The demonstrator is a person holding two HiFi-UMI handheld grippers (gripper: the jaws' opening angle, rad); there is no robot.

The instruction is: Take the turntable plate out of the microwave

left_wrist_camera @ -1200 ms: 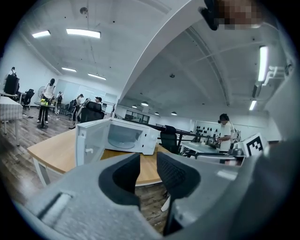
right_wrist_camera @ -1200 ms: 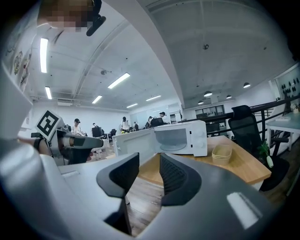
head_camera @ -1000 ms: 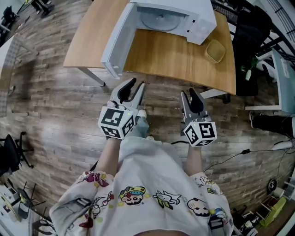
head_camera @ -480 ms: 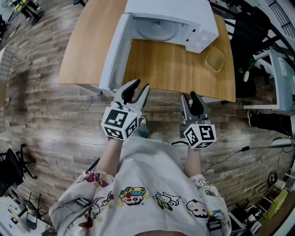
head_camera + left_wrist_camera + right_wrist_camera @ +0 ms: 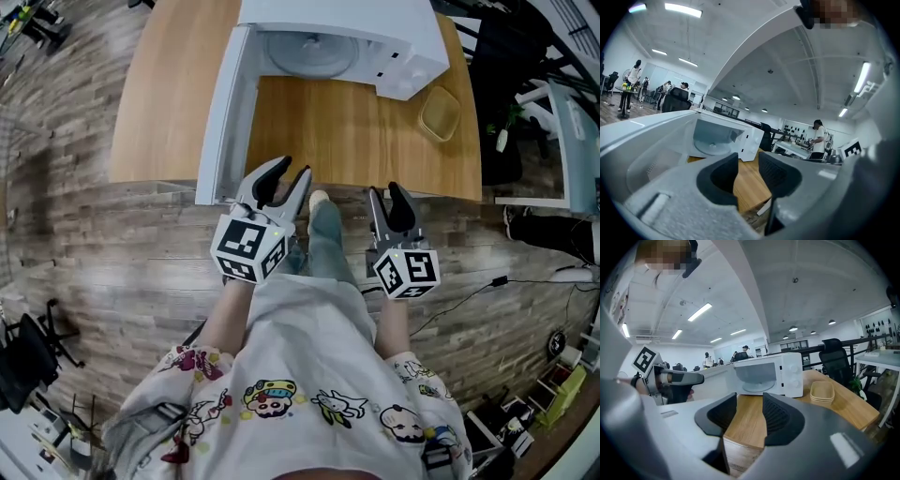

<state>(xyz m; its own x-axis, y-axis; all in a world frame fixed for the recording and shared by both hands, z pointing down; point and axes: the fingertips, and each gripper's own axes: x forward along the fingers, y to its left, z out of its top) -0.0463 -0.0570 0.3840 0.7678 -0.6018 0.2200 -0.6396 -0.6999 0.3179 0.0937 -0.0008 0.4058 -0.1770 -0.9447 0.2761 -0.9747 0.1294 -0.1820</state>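
Grey plank floor (image 5: 112,253); wooden table (image 5: 375,122); black office chair (image 5: 23,352); ceiling strip lights (image 5: 683,9).

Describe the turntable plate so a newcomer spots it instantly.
On the wooden table stands a white microwave with its door swung open. Inside lies the turntable plate, flat on the cavity floor. It is the only round, pale disc; the tan dishes beside the microwave are squarish and outside.
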